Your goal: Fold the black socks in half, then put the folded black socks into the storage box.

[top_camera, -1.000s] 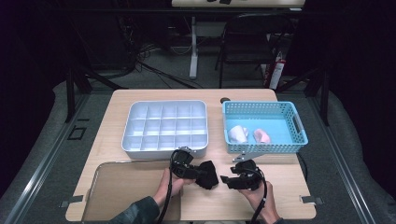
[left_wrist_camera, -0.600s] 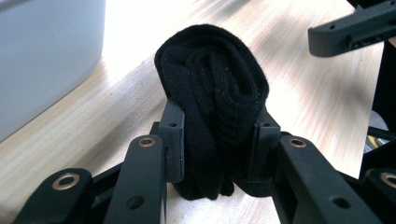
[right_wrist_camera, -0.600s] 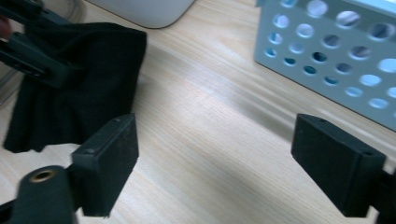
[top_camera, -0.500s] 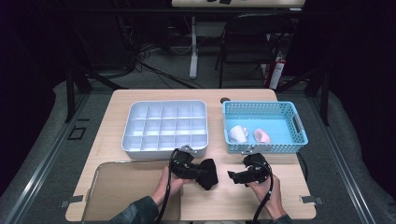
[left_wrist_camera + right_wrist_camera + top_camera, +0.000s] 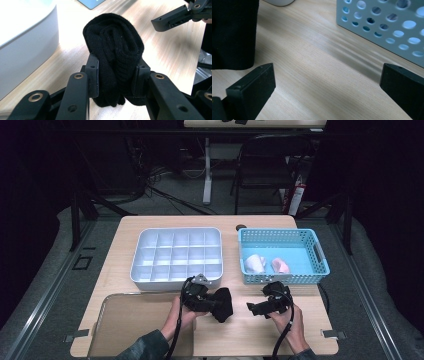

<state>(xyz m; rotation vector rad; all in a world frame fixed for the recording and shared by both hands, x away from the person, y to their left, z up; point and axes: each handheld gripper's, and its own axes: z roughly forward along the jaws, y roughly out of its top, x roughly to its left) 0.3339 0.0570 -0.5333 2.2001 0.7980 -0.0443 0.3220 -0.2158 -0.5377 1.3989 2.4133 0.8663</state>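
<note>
A grey plastic tray point(image 5: 176, 255) of square cells sat on the pale wood-grain desk point(image 5: 250, 330). Just in front of it, the left claw point(image 5: 220, 303) clenched a rolled black knit sock point(image 5: 115, 50), ribbed and soft. The right claw point(image 5: 251, 308), its jaws just opened wide, held nothing. Behind stood a perforated blue basket point(image 5: 283, 238).
</note>
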